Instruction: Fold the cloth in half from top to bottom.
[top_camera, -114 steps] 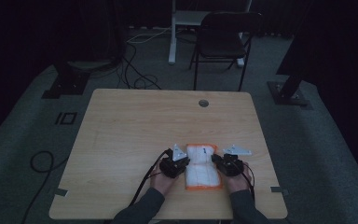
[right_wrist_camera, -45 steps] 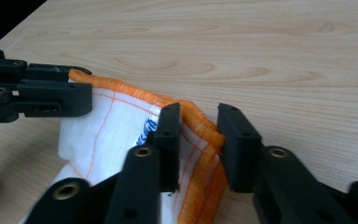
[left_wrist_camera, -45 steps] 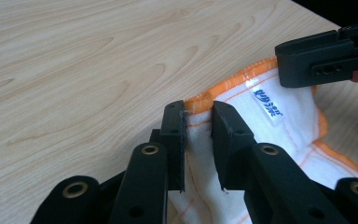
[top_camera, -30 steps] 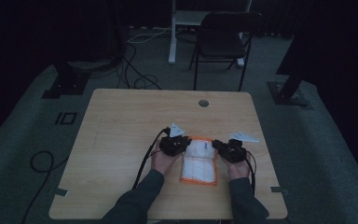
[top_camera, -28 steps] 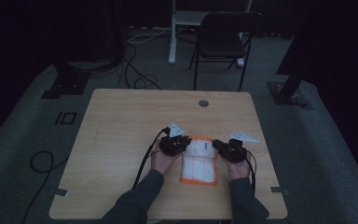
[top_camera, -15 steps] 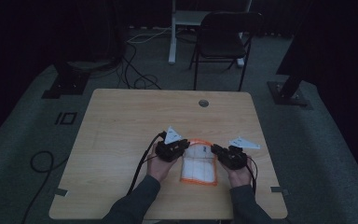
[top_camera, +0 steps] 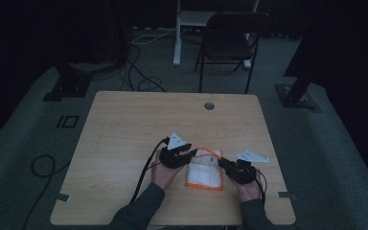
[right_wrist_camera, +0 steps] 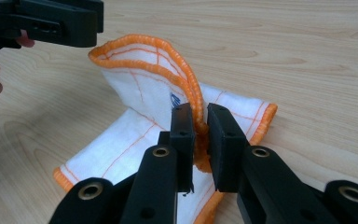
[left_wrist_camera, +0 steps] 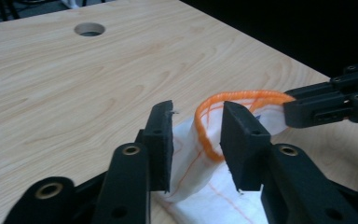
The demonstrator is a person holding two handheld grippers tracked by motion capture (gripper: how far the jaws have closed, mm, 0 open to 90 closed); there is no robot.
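A white cloth [top_camera: 205, 176] with an orange hem lies on the wooden table [top_camera: 139, 124], its far edge raised into a loop [right_wrist_camera: 144, 51]. My right gripper [right_wrist_camera: 199, 125] is shut on that hem [right_wrist_camera: 193, 100] at the loop's right end; it also shows as the right gripper [top_camera: 224, 164]. My left gripper [left_wrist_camera: 196, 128] has just been opening its jaws. The cloth's fold [left_wrist_camera: 200, 154] stands between them and the pads do not press it. From above, the left gripper [top_camera: 193, 153] sits at the cloth's far left corner.
A round cable hole [top_camera: 209, 105] is near the table's far edge. A dark chair [top_camera: 230, 38] and cables [top_camera: 143, 81] are on the floor beyond. Bare tabletop stretches left and behind the cloth.
Both hands have come back toward the person, the right one more, bringing the cloth's far edge up and over the rest of the cloth.
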